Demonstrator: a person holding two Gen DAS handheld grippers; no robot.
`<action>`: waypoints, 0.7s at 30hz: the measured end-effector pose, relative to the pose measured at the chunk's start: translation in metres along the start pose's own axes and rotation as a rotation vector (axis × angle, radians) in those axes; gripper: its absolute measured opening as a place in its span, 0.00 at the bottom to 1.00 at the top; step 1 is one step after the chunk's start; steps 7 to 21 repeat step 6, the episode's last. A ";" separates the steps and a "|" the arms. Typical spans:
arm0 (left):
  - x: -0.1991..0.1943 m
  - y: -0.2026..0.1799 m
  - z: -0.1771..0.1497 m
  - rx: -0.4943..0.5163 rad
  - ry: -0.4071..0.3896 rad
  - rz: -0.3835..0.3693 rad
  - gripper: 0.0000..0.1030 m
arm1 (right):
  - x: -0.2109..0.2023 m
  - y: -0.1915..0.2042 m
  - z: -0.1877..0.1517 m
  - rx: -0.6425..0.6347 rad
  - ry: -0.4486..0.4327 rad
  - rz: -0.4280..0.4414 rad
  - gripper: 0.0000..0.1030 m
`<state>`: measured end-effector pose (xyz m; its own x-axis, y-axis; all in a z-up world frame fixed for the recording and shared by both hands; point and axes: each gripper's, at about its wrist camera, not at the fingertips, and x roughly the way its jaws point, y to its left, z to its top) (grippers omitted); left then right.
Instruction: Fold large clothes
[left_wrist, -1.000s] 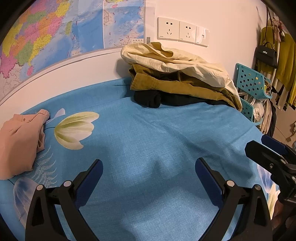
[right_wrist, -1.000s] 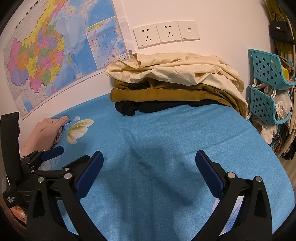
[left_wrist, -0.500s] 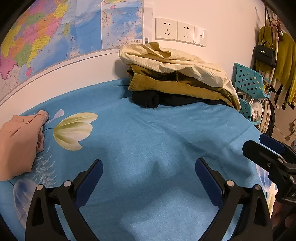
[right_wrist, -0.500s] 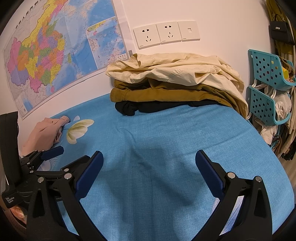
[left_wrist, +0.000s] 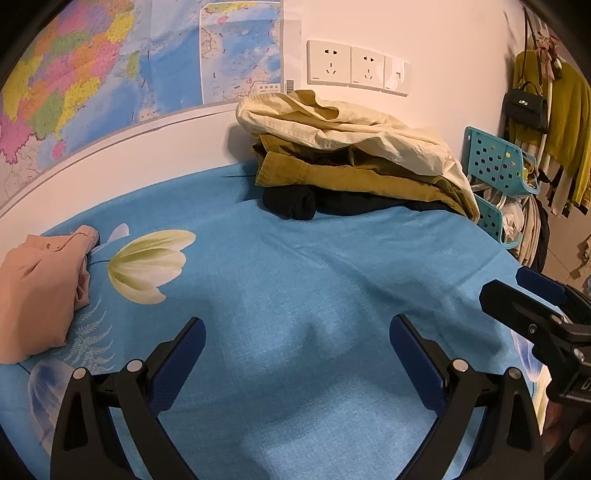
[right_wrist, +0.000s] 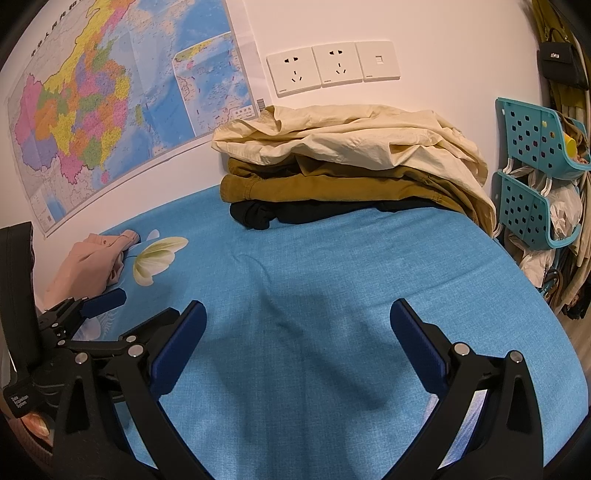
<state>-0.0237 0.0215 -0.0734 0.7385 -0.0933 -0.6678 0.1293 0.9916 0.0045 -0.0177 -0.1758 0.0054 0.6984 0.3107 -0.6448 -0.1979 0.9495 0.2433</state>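
Two hand-held grippers are hovering over a bed covered in a blue sheet (left_wrist: 295, 266) printed with a pale tulip (left_wrist: 149, 264). The left gripper (left_wrist: 297, 349) is holding its blue-padded jaws wide apart with nothing between them, above bare sheet. The right gripper (right_wrist: 298, 330) is likewise standing wide open and gripping nothing, and it is showing at the right edge of the left wrist view, beside the left one.

A stack of large clothes is sitting at the far side of the bed, against the white wall and well apart from both grippers. A cream garment (right_wrist: 347, 138) is lying loosely on top and draping down the stack's right end, a mustard-brown garment (right_wrist: 317, 186) is lying folded beneath it, and a black garment (right_wrist: 266, 214) is resting at the bottom on the sheet. A pink garment (left_wrist: 35, 286) is lying bunched at the left of the bed, touching the tulip print.

A colourful map (right_wrist: 110, 107) is hanging on the wall to the left of a row of white wall sockets (right_wrist: 332, 66). Teal perforated baskets (right_wrist: 535, 177) are standing to the right of the bed.
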 end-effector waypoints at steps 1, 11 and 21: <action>0.000 0.000 0.000 -0.001 0.002 -0.002 0.93 | 0.000 0.000 0.000 0.001 0.000 0.002 0.95; 0.001 0.001 0.000 -0.005 0.004 -0.006 0.93 | 0.001 0.000 0.000 0.000 0.001 0.001 0.95; 0.001 0.001 0.000 -0.005 0.004 -0.006 0.93 | 0.001 0.000 0.000 0.000 0.001 0.001 0.95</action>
